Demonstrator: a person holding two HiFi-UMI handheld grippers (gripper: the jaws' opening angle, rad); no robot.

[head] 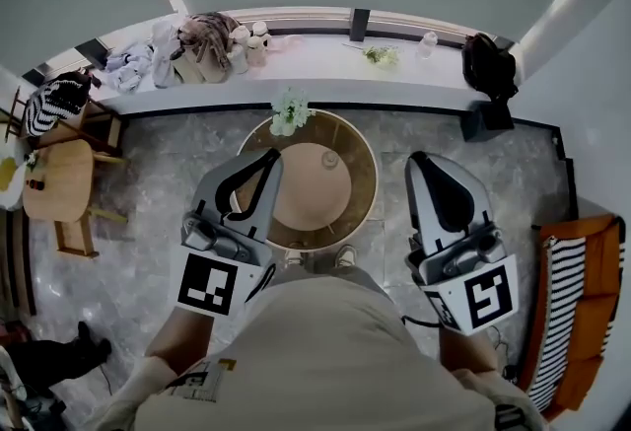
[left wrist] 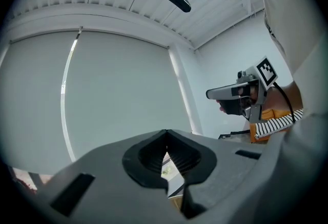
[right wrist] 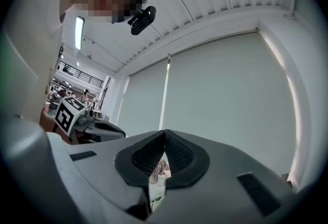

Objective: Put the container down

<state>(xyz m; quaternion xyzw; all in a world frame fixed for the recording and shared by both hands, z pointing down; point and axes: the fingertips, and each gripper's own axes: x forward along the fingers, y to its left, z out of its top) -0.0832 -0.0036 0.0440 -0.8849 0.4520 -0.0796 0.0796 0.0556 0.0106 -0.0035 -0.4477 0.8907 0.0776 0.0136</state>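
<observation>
Left gripper (left wrist: 166, 152): jaws pressed together with nothing between the pads, only a sliver of the room showing through the notch. It hangs raised over the near left edge of the round table (head: 367, 168), pointing forward. On the table top, toward the far side and near the white flowers (head: 290, 111), sits a small pale round container (head: 330, 160). It looks upright as far as I can tell, and neither gripper touches it. Right gripper (right wrist: 164, 154): jaws likewise closed on nothing, held off the table's right edge, well apart from the container. My reading: the set-down looks done and I'm at the clear-away stage. The next move, if any, calls only for holding both grippers clear of the table so nothing gets knocked. If a re-grip were wanted, the jaws would have to open first.
</observation>
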